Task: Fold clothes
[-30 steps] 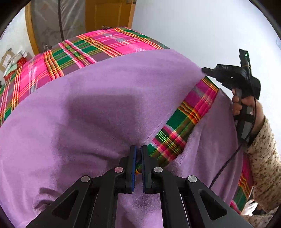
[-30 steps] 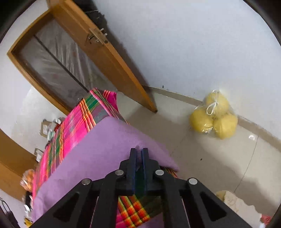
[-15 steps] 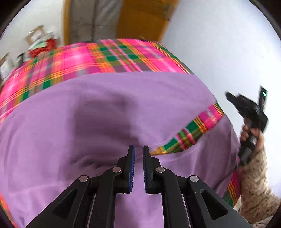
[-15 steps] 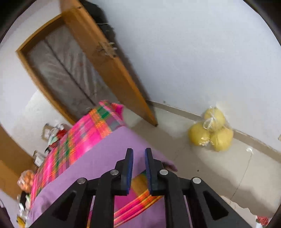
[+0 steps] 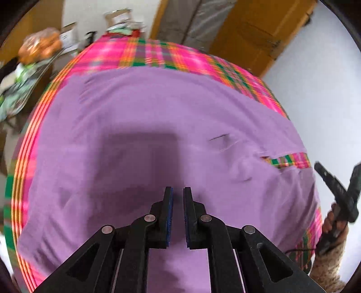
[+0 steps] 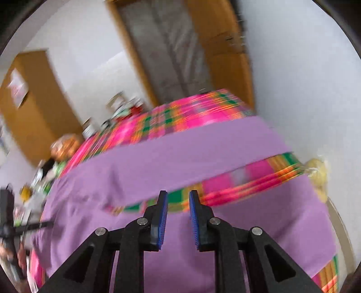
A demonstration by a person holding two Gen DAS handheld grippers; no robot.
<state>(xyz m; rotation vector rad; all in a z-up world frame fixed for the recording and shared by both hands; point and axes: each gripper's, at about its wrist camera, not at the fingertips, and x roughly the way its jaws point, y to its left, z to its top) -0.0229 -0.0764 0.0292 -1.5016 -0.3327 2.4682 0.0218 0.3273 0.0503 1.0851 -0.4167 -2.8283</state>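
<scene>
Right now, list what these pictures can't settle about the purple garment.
- Garment type: left wrist view is motion-blurred, and the near edge is cut off behind the left gripper.
- Layers folded: not visible in either view.
- Right side: hangs over the plaid cloth, beyond the right gripper.

I see white walls [image 6: 304, 67] and an open wooden door [image 6: 225, 45] beside a doorway hung with plastic sheeting [image 6: 162, 49]. A wooden cabinet [image 6: 29, 108] stands at left, cluttered boxes [image 5: 121, 20] beyond the pink plaid tabletop [image 5: 158, 54].
</scene>
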